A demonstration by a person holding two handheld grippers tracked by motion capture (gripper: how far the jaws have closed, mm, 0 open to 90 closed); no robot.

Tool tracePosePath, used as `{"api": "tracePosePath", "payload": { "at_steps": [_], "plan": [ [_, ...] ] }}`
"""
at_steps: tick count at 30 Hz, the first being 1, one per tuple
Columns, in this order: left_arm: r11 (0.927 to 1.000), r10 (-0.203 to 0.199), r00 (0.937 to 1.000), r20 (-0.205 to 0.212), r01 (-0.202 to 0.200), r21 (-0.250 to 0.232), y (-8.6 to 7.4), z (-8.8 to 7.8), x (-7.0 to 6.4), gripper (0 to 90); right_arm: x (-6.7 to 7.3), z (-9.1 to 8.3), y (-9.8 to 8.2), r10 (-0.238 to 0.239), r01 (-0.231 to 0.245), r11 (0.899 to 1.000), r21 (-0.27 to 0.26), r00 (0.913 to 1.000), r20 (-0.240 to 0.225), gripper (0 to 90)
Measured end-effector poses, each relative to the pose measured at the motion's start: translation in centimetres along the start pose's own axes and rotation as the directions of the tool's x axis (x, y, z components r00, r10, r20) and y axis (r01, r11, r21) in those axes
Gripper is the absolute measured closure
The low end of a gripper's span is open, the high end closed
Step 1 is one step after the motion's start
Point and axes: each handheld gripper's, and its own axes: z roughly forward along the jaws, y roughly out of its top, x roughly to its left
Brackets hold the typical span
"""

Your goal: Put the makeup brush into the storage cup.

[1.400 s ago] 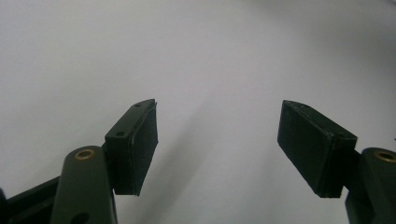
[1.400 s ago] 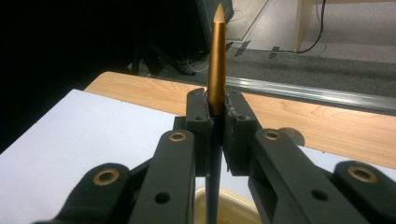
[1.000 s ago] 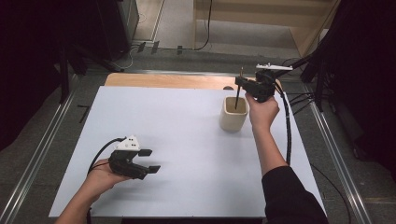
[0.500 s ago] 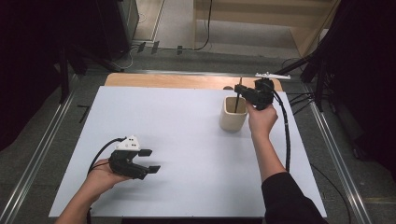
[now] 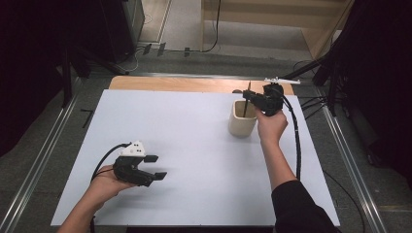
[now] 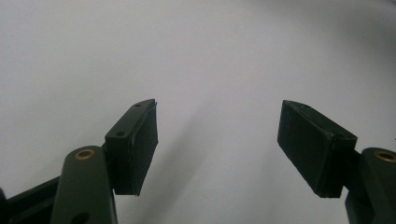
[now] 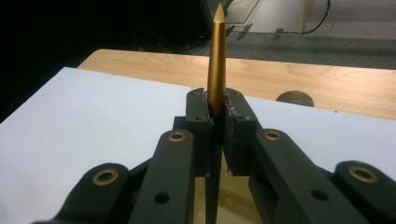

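A white surface (image 5: pixel 194 145) is seen from above, with a strip of bare wood along its far edge. At the near left, the left tool (image 5: pixel 156 166) is held low over the surface in the person's left hand (image 5: pixel 104 182); its jaws stand well apart with nothing between them, and in the left gripper view only the plain white sheet is seen beyond the two black pads (image 6: pixel 140 144). At the far right, a cream cup (image 5: pixel 241 119) stands upright on the surface. The right tool (image 5: pixel 248 97) is held directly above the cup's far rim by the right hand (image 5: pixel 271 126), and its jaws are clamped on a slender gold pen (image 7: pixel 217 60). In the right gripper view the pen is seen upright between the pads, its pointed tip rising above them and its lower part reaching down toward the cup's pale interior (image 7: pixel 233 205). A small dark round object (image 7: pixel 294 99) lies on the wooden strip just beyond the cup.
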Motion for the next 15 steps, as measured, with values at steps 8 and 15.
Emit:
{"api": "tracePosePath", "payload": {
  "at_steps": [8, 15],
  "plan": [
    [1.0000, -0.001, 1.0000, -0.001, 0.001, 0.000, 0.00, 0.00, 0.00, 29.5, -0.06, -0.06, 0.01, -0.002, 0.002, 1.000, 0.005, 1.0000, 0.001, 83.0],
    [1.0000, -0.001, 1.0000, 0.000, 0.001, -0.001, 0.00, -0.01, -0.01, 29.5, 0.04, -0.08, 0.02, -0.009, 0.009, 1.000, 0.003, 1.0000, -0.001, 76.4]
  ]
}}
